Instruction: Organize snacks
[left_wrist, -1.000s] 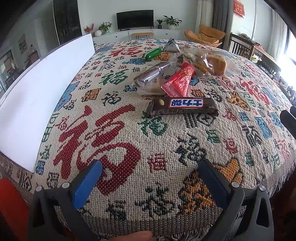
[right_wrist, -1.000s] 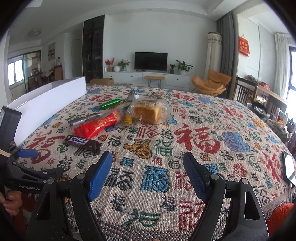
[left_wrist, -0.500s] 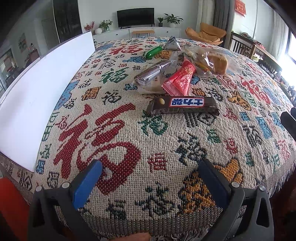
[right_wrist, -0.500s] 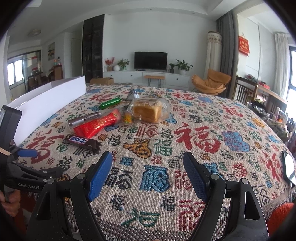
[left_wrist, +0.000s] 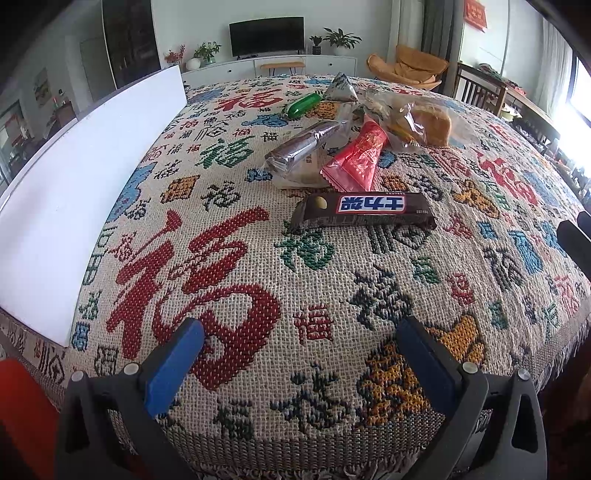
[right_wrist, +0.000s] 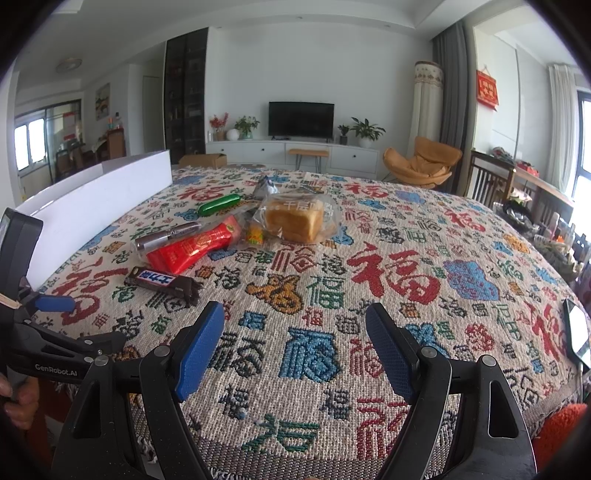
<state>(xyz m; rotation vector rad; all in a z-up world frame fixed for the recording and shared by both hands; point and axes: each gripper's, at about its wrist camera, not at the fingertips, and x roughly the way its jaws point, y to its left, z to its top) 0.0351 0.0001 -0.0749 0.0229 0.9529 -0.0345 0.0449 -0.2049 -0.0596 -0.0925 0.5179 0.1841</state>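
At the bottom of each wrist view the jaws stand wide apart with nothing between them: the left gripper (left_wrist: 299, 354) hangs over the near edge of the surface (left_wrist: 332, 369), which is covered in a woven cloth with red, blue and green characters, and the right gripper (right_wrist: 295, 343) does the same in its own view, with the left one visible at its lower left edge, a hand (right_wrist: 18, 402) on its handle.

Just beyond the left gripper, in the middle of the left view, lies the brown chocolate bar (left_wrist: 364, 214), lengthwise across the frame and apart from the rest. Behind it, touching or overlapping one another, come the red packet (left_wrist: 356, 157) and the silver-wrapped roll (left_wrist: 306, 144) on its clear wrapper. Further up sit the bagged bread (left_wrist: 428, 123), the green tube (left_wrist: 301, 104) and a small grey pyramid pouch (left_wrist: 341, 88). Along the left side of the frame runs a long white box wall (left_wrist: 74, 192), most likely where the snacks are meant to go.

No snack is picked up yet, so the task looks to be at its very start, with both grippers poised. The next move probably calls for the left gripper to reach forward and down over the chocolate bar, the nearest and most isolated item, closing across its narrow width, then carrying it toward the white box at left.
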